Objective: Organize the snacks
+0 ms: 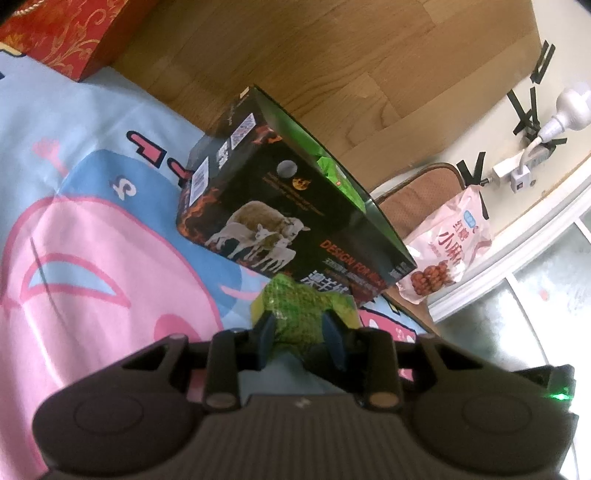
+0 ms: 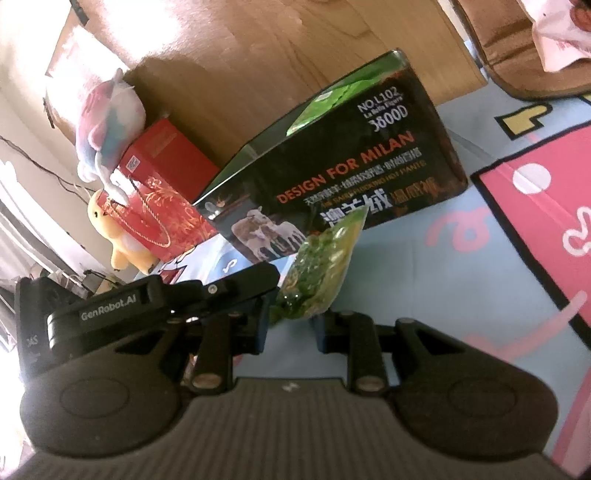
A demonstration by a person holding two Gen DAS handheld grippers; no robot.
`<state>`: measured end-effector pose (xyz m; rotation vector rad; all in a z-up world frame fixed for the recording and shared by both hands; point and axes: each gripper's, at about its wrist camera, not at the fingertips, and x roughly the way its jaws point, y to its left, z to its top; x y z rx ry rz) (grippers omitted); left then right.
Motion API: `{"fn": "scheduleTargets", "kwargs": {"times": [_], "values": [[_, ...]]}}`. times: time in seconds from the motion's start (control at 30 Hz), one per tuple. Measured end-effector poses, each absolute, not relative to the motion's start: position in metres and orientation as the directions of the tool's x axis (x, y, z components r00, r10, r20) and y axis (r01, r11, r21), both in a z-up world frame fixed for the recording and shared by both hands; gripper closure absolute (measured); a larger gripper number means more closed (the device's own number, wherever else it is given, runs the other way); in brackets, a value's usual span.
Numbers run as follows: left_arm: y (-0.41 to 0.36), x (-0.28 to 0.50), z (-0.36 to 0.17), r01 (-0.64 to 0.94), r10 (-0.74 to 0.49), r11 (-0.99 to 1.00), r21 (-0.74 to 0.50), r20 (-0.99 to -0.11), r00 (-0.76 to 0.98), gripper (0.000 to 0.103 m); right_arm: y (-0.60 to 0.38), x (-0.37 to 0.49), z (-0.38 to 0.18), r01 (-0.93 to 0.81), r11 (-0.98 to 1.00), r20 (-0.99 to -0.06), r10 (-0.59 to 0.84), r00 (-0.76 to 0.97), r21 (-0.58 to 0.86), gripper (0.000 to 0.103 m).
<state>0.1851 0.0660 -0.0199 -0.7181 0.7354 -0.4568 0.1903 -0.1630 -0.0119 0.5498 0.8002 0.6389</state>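
A: Snack packet (image 1: 295,314), green crinkled plastic, pinched at once by left gripper (image 1: 300,338) and right gripper (image 2: 291,317), both sets of jaws closed on it, just before the open black cardboard box (image 1: 280,206).

B: Best handled, probably, by lifting level over the box wall, above the blue-and-pink cartoon sheet (image 1: 92,221).

Left wrist view. The left gripper (image 1: 301,334) grips a green snack packet (image 1: 295,314) between its two blue fingers (image 1: 266,332). Just beyond the packet stands an open black box (image 1: 273,206) printed with sheep, green packets (image 1: 332,171) visible inside. The box rests on a pink-and-blue cartoon cloth (image 1: 92,229). At right, a pink snack bag (image 1: 448,247); upper left, a red box (image 1: 59,33).
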Motion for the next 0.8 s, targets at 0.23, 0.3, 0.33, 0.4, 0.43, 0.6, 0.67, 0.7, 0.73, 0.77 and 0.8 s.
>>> {"fn": "scheduleTargets", "kwargs": {"times": [0.23,0.3,0.33,0.4,0.43,0.6,0.67,0.7,0.73,0.77,0.8], "values": [[0.0699,0.1851,-0.0223,0.107,-0.597,0.669,-0.735,-0.447,0.666,0.079,-0.1675,0.1920,-0.0140,-0.283,0.662,-0.463,0.711,0.530,0.694,0.074],[0.0705,0.1849,-0.0227,0.106,-0.598,0.668,-0.737,-0.446,0.666,0.079,-0.1688,0.1930,-0.0153,-0.271,0.654,-0.460,0.715,0.527,0.706,0.074],[0.0708,0.1849,-0.0228,0.106,-0.597,0.669,-0.736,-0.446,0.667,0.079,-0.1688,0.1931,-0.0155,-0.267,0.652,-0.459,0.715,0.527,0.710,0.074],[0.0712,0.1846,-0.0229,0.105,-0.596,0.670,-0.735,-0.447,0.667,0.079,-0.1684,0.1926,-0.0151,-0.266,0.653,-0.459,0.713,0.530,0.709,0.074],[0.0709,0.1841,-0.0226,0.104,-0.595,0.670,-0.735,-0.447,0.668,0.079,-0.1681,0.1923,-0.0149,-0.265,0.655,-0.459,0.712,0.531,0.708,0.074],[0.0706,0.1843,-0.0222,0.104,-0.591,0.674,-0.731,-0.450,0.669,0.079,-0.1692,0.1922,-0.0154,-0.255,0.651,-0.458,0.711,0.534,0.715,0.074],[0.0705,0.1842,-0.0218,0.104,-0.590,0.676,-0.729,-0.451,0.670,0.079,-0.1689,0.1919,-0.0151,-0.256,0.654,-0.459,0.709,0.535,0.712,0.074],[0.0703,0.1843,-0.0216,0.105,-0.589,0.678,-0.728,-0.452,0.670,0.079,-0.1686,0.1916,-0.0147,-0.257,0.657,-0.460,0.707,0.537,0.709,0.074],[0.0699,0.1843,-0.0214,0.106,-0.589,0.680,-0.726,-0.453,0.669,0.081,-0.1680,0.1910,-0.0142,-0.260,0.661,-0.462,0.705,0.539,0.704,0.075],[0.0696,0.1842,-0.0212,0.107,-0.588,0.681,-0.724,-0.454,0.670,0.081,-0.1673,0.1905,-0.0137,-0.263,0.667,-0.465,0.700,0.542,0.698,0.075],[0.0692,0.1843,-0.0210,0.108,-0.588,0.682,-0.724,-0.454,0.669,0.081,-0.1666,0.1900,-0.0132,-0.267,0.671,-0.466,0.698,0.544,0.692,0.076]]}}
